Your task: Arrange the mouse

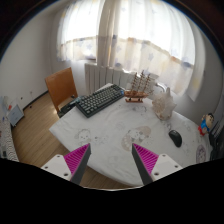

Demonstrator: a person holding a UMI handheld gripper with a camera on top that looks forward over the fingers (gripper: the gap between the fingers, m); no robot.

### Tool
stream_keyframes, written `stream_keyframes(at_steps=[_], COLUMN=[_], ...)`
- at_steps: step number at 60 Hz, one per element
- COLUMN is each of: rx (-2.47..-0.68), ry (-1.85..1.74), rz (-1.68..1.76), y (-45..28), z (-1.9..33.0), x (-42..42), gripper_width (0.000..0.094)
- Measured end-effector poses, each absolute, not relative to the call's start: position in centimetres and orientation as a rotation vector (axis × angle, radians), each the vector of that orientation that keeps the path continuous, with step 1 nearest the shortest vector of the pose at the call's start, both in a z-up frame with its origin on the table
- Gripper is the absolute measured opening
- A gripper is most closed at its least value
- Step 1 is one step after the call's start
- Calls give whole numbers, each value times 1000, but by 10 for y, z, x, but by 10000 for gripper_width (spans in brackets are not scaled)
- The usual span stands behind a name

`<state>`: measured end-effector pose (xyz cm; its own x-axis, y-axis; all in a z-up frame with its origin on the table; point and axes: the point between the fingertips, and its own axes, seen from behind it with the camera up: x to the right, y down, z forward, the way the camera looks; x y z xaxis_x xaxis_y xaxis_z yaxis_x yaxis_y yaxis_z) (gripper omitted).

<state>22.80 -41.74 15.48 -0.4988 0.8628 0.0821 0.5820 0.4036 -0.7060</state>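
A small dark mouse (175, 137) lies on the white patterned table (120, 140), toward its right side, beyond and to the right of my right finger. A black keyboard (100, 100) lies at the far left part of the table. My gripper (112, 162) is open and empty, held above the near edge of the table, with its pink pads (78, 158) wide apart. Nothing stands between the fingers.
A model ship (142, 88) stands at the back of the table next to the keyboard. A wooden chair (61, 87) stands at the left. A radiator and curtained windows are behind. Small colourful items (207, 124) sit at the table's right end.
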Motion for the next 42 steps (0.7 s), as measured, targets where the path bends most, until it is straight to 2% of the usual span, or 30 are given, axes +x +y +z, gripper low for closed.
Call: stream_keyframes(at_steps=[13, 42], rx=[-1307, -1630], ry=[-2152, -1835], rz=[829, 653], y=[-379, -180], z=[143, 112], x=[214, 196], gripper_width=[854, 857])
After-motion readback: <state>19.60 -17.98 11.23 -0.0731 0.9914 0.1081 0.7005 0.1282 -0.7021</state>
